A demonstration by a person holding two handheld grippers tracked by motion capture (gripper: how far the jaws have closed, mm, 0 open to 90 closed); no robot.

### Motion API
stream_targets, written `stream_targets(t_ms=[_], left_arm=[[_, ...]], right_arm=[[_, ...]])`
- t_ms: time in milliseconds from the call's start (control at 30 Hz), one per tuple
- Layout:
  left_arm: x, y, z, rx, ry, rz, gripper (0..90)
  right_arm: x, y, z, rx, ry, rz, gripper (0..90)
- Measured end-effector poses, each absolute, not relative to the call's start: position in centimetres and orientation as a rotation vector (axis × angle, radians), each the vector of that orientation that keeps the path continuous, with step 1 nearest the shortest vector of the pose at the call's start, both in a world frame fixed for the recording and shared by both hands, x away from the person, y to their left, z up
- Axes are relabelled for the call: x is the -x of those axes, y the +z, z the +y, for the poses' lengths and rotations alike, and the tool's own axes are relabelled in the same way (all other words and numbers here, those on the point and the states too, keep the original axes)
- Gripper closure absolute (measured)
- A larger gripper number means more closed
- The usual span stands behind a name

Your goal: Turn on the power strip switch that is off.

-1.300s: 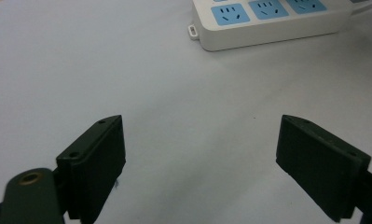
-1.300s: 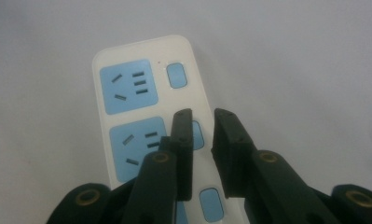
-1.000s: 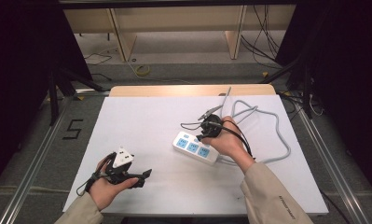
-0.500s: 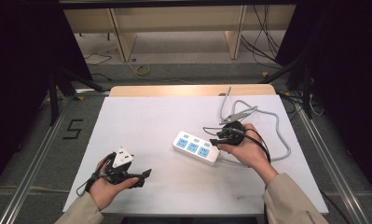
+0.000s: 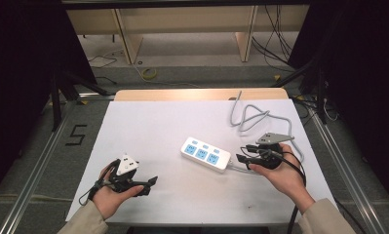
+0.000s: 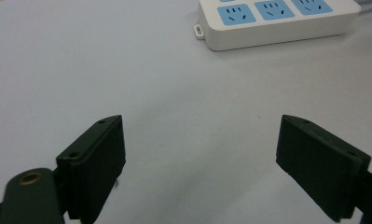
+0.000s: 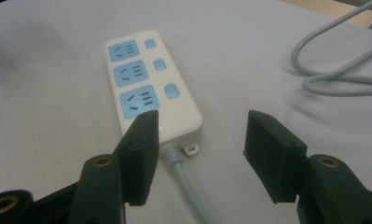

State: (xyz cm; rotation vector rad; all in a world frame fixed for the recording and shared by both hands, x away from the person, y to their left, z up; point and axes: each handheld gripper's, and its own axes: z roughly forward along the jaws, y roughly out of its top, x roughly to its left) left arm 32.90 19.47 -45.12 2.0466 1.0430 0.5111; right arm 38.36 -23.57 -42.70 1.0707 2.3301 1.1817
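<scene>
High view: one white power strip (image 5: pixel 206 154) with three blue sockets lies near the middle of the white table (image 5: pixel 158 122); one grey cable (image 5: pixel 253 117) loops away toward one o'clock. The left gripper (image 5: pixel 150 181) sits at seven o'clock near the front edge, bare tabletop all around it. The right gripper (image 5: pixel 242 154) is just beside the strip's cable end, at its four o'clock.

Left gripper view: jaws wide apart, nothing between; the strip (image 6: pixel 274 21) lies at one o'clock, well apart.

Right gripper view: jaws have just been opening and stand apart, holding nothing; strip (image 7: pixel 148 84) at eleven o'clock, cable (image 7: pixel 188 182) running between them.
</scene>
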Motion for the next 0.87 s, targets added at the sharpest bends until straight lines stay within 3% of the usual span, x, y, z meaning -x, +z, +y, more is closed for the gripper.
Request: stream_targets(t_ms=[867], left_arm=[[-32.9, -45.0, 19.5, -2.048, 0.513, 1.036, 15.3]], right_arm=[[-34.2, -44.0, -25.8, -1.087, 1.253, 2.278, 34.2]])
